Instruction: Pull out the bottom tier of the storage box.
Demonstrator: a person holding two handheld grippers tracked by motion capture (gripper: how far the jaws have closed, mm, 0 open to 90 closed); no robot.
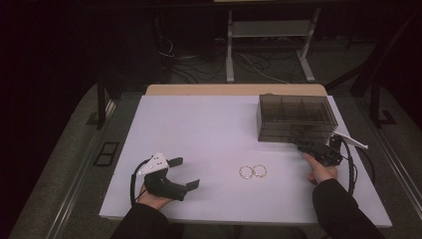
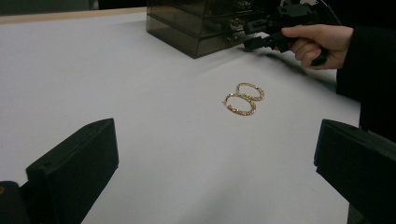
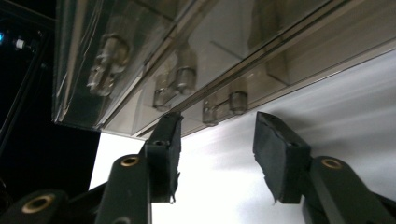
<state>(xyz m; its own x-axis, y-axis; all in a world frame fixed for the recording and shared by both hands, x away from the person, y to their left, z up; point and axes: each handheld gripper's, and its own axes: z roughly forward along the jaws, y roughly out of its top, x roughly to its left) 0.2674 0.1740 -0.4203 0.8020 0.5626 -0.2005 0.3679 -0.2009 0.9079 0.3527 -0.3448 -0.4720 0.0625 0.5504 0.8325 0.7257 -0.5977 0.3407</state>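
Observation:
A pair of gold hoop earrings [image 1: 253, 172] [image 2: 245, 97] lies side by side, touching, on the white board [image 1: 199, 129]. A smoky see-through drawer box [image 1: 296, 119] [image 2: 196, 23] [image 3: 187, 46] stands at the back right. My right gripper [image 1: 302, 144] [image 2: 254, 35] [image 3: 215, 122] is at the box's lower front. Its jaws stand apart on either side of a small clear drawer knob [image 3: 238, 101], and the pads do not press on it. My left gripper [image 1: 185, 172] [image 2: 215, 140] rests near the front left, wide open with nothing between its jaws, pointing towards the earrings.
The board lies on a wooden table [image 1: 234, 89] with a dark floor around it. A metal stand [image 1: 268, 45] and loose cables sit beyond the far edge. More clear knobs [image 3: 180, 79] line the box's front.

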